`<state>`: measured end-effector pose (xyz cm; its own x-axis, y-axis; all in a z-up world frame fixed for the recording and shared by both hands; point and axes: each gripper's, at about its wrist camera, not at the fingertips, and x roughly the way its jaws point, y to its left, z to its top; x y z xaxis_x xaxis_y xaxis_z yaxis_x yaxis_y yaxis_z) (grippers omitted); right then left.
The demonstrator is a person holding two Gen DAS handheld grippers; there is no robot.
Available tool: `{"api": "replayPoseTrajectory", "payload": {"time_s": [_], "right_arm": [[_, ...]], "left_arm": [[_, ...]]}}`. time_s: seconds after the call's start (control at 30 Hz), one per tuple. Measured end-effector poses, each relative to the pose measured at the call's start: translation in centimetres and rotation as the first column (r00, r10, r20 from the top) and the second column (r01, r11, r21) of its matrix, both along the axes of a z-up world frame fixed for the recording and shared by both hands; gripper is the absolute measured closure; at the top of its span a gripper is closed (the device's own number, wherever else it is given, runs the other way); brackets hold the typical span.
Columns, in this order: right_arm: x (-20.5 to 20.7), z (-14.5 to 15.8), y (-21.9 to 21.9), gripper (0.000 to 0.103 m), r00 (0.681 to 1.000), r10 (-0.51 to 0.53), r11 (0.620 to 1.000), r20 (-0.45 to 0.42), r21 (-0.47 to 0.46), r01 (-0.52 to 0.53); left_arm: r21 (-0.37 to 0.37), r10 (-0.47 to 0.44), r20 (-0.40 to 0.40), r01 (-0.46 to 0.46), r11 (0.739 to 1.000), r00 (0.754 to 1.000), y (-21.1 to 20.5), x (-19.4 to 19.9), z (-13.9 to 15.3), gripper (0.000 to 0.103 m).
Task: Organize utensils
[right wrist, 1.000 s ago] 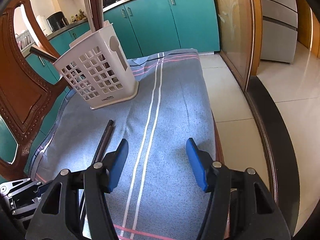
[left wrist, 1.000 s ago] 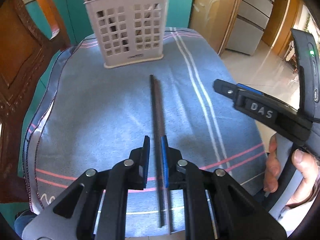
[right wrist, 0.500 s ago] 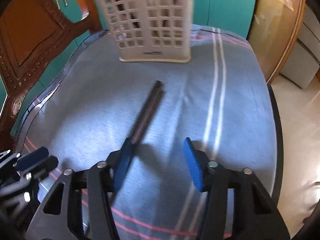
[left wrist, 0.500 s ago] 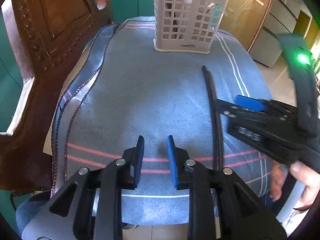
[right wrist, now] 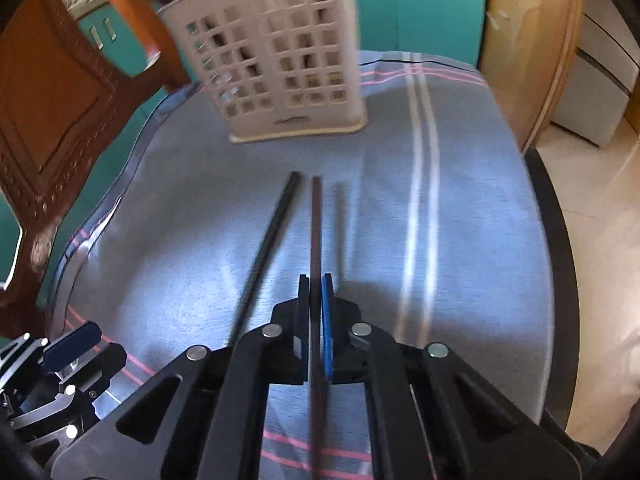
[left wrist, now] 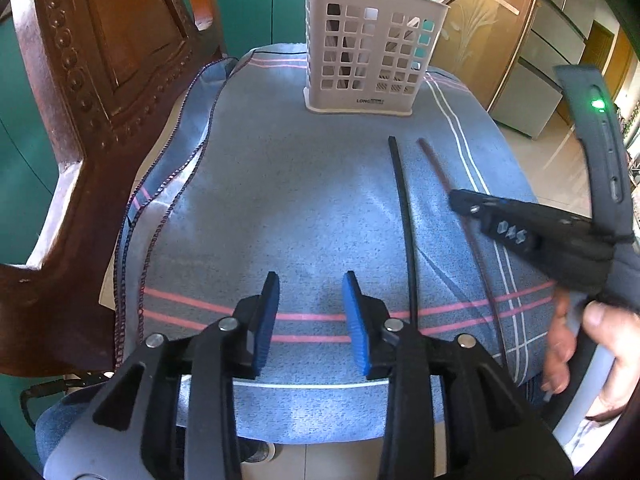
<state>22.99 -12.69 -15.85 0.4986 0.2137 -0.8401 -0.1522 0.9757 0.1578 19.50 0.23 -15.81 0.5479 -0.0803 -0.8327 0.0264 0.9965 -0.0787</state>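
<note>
A brown chopstick (right wrist: 316, 220) runs forward between the pads of my right gripper (right wrist: 316, 284), which is shut on it; its far end (left wrist: 434, 164) hovers just above the striped blue cloth (left wrist: 280, 200). A black chopstick (left wrist: 404, 220) lies on the cloth just left of it (right wrist: 272, 232). My left gripper (left wrist: 312, 320) is left of the black chopstick, its jaws opening with nothing between them. The white lattice utensil basket (left wrist: 372, 48) stands upright at the far end of the cloth, with a few handles sticking out of it.
A carved wooden chair back (left wrist: 100, 100) rises close on the left. Teal cabinets (right wrist: 420, 4) stand behind the table. The table edge (right wrist: 556, 240) drops to a tiled floor on the right. A person's hand (left wrist: 600, 340) holds the right gripper.
My left gripper let go of the pair of chopsticks, shifted left and widened. My right gripper swung in over them and closed on the brown one, which now sits apart from the black one.
</note>
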Motion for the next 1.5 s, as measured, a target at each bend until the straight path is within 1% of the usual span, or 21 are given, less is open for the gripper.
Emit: {"api": "replayPoseTrajectory", "payload": {"time_s": [0.1, 0.17, 0.23, 0.3, 0.33, 0.47, 0.57, 0.63, 0.67, 0.7, 0.73, 0.8, 0.9, 1.03, 1.13, 1.2, 1.23, 1.27, 1.3, 1.4, 1.5], "right_arm": [[-0.2, 0.0, -2.4, 0.097, 0.996, -0.094, 0.996, -0.006, 0.006, 0.094], [0.0, -0.4, -3.7, 0.097, 0.992, -0.122, 0.992, -0.034, 0.023, 0.122], [0.1, -0.8, -4.7, 0.089, 0.991, -0.118, 0.991, -0.068, 0.058, 0.122], [-0.1, -0.7, -5.3, 0.077, 0.99, -0.126, 0.989, -0.057, 0.073, 0.13], [-0.2, -0.5, -5.4, 0.076, 0.99, -0.13, 0.989, -0.047, 0.067, 0.133], [-0.6, -0.2, -6.2, 0.075, 0.99, -0.138, 0.987, -0.019, 0.078, 0.139], [-0.7, -0.2, -7.1, 0.075, 0.988, -0.152, 0.984, 0.01, 0.095, 0.15], [-0.9, -0.2, -7.4, 0.074, 0.989, -0.148, 0.983, 0.021, 0.111, 0.145], [-0.9, -0.2, -7.4, 0.074, 0.99, -0.14, 0.984, 0.029, 0.117, 0.136], [-1.0, -0.1, -7.3, 0.074, 0.991, -0.13, 0.986, 0.038, 0.115, 0.124], [-0.9, -0.2, -7.1, 0.074, 0.992, -0.115, 0.988, 0.048, 0.109, 0.109], [-1.1, -0.1, -6.5, 0.074, 0.994, -0.089, 0.992, 0.062, 0.094, 0.083], [-1.1, -0.2, -5.5, 0.074, 0.997, -0.038, 0.996, 0.064, 0.078, 0.033], [-1.1, -0.6, -3.9, 0.074, 0.998, 0.019, 0.999, 0.056, 0.03, -0.02], [-1.0, -1.0, -3.4, 0.074, 0.998, 0.027, 0.999, 0.052, 0.015, -0.028], [-1.1, -1.0, -3.0, 0.074, 0.997, 0.041, 0.999, 0.059, 0.008, -0.042], [-1.2, -1.0, -2.7, 0.076, 0.996, 0.057, 0.998, 0.064, 0.004, -0.058], [-1.3, -1.0, -2.5, 0.081, 0.995, 0.071, 0.997, 0.065, 0.007, -0.072], [-1.4, -1.1, -2.3, 0.095, 0.994, 0.093, 0.995, 0.058, 0.021, -0.094], [-1.5, -1.2, -2.1, 0.096, 0.991, 0.123, 0.989, 0.043, 0.071, -0.126], [-1.3, -1.1, -2.3, 0.097, 0.993, 0.106, 0.992, 0.049, 0.065, -0.109]], "left_arm": [[-0.002, -0.005, -0.005, 0.005, 1.0, 1.0, -0.1, 0.1, -0.1, 0.067], [-0.002, -0.013, -0.01, 0.013, 1.0, 1.0, -0.4, 0.3, -0.3, 0.064], [-0.001, -0.023, -0.014, 0.023, 1.0, 1.0, -0.7, 0.3, -0.4, 0.062], [0.001, -0.042, -0.018, 0.042, 0.999, 0.999, -1.3, 0.3, -0.5, 0.061], [0.002, -0.048, -0.02, 0.048, 0.999, 0.999, -1.5, 0.4, -0.6, 0.061], [0.013, -0.092, -0.034, 0.092, 0.996, 0.995, -3.2, 1.0, -1.1, 0.061], [0.038, -0.164, -0.034, 0.165, 0.986, 0.986, -5.7, 1.8, -1.7, 0.061], [0.061, -0.188, -0.039, 0.19, 0.98, 0.981, -6.9, 2.2, -2.1, 0.061], [0.077, -0.196, -0.046, 0.199, 0.977, 0.979, -7.6, 2.5, -2.6, 0.064], [0.082, -0.198, -0.033, 0.2, 0.976, 0.98, -7.8, 2.5, -2.5, 0.076], [0.08, -0.205, -0.033, 0.207, 0.975, 0.978, -7.9, 2.5, -2.5, 0.079], [0.088, -0.191, -0.036, 0.194, 0.977, 0.981, -7.9, 2.5, -2.5, 0.09], [0.078, -0.167, -0.048, 0.17, 0.982, 0.985, -7.0, 2.0, -2.5, 0.096], [0.054, -0.136, -0.065, 0.14, 0.989, 0.989, -5.0, 0.9, -2.5, 0.096], [0.053, -0.113, -0.073, 0.117, 0.992, 0.991, -4.1, 0.4, -2.5, 0.096], [0.053, -0.104, -0.072, 0.108, 0.993, 0.992, -3.8, 0.2, -2.4, 0.096], [0.052, -0.103, -0.072, 0.107, 0.993, 0.992, -3.7, 0.2, -2.5, 0.096], [0.051, -0.105, -0.073, 0.108, 0.993, 0.992, -3.8, 0.3, -2.5, 0.096], [0.051, -0.104, -0.072, 0.108, 0.993, 0.992, -3.9, 0.4, -2.4, 0.096], [0.052, -0.109, -0.069, 0.113, 0.992, 0.992, -4.2, 0.2, -2.4, 0.096], [0.052, -0.105, -0.068, 0.108, 0.993, 0.992, -4.2, 0.3, -2.4, 0.095]]}}
